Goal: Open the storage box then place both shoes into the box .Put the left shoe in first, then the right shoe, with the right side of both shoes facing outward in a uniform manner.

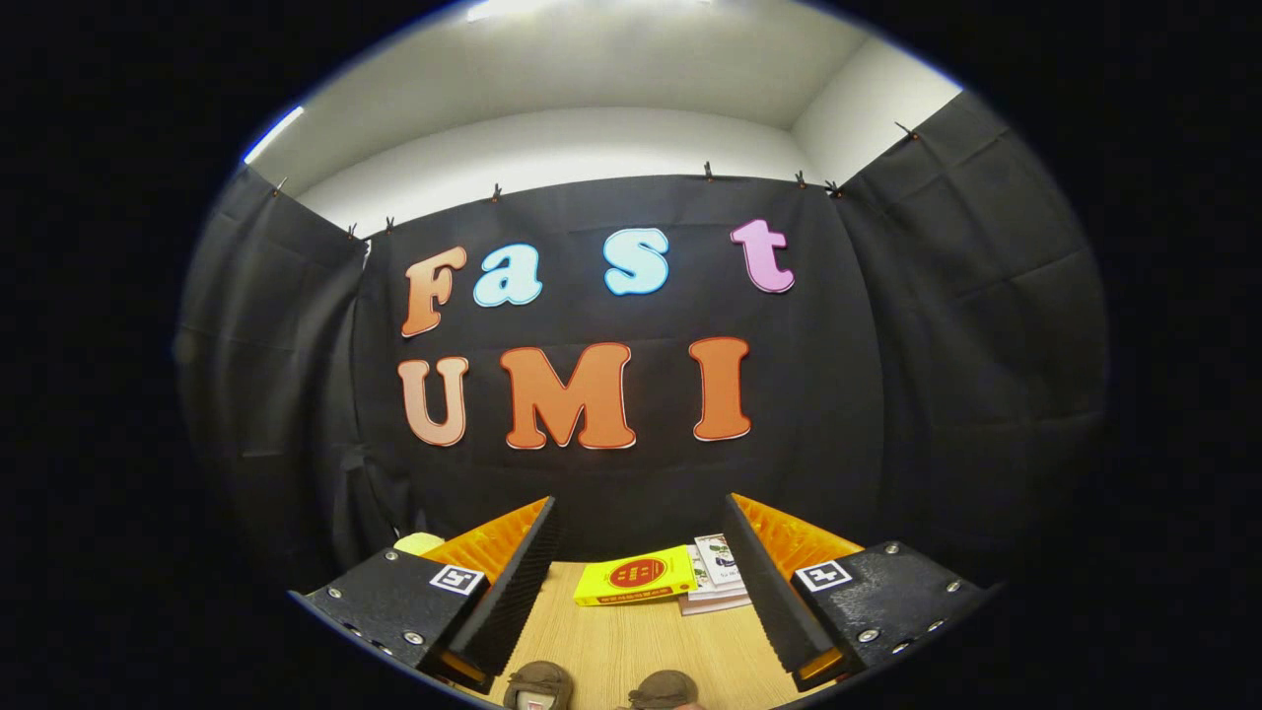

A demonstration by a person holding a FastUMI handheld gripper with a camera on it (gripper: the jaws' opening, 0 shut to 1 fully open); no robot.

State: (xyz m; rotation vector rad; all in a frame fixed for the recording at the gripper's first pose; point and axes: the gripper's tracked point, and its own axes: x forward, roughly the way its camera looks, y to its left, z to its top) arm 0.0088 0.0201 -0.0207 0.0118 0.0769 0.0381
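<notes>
Hovering above the wooden table point(631, 641), the gripper point(636, 592) has its fingers spread wide apart, and nothing is held between them. It looks level toward the back wall of the booth, so most of the table falls below what can be seen.

The relation that matters for the coming move: the two shoes point(601, 688) lie at the near edge of the table, below the fingertips and closer to the person than the tips are. One brown shoe top sits near the inner side of the left finger, the other a little to the right of it, between the two fingers. Too little of them shows to tell their long axis, or which one is the left shoe. I judge the gripper must tilt down or pull back to face them.

Beyond the fingers, at the far edge of the table, a yellow book point(636, 576) lies flat, with a white booklet point(718, 567) just beside it. No storage box can be made out.
</notes>
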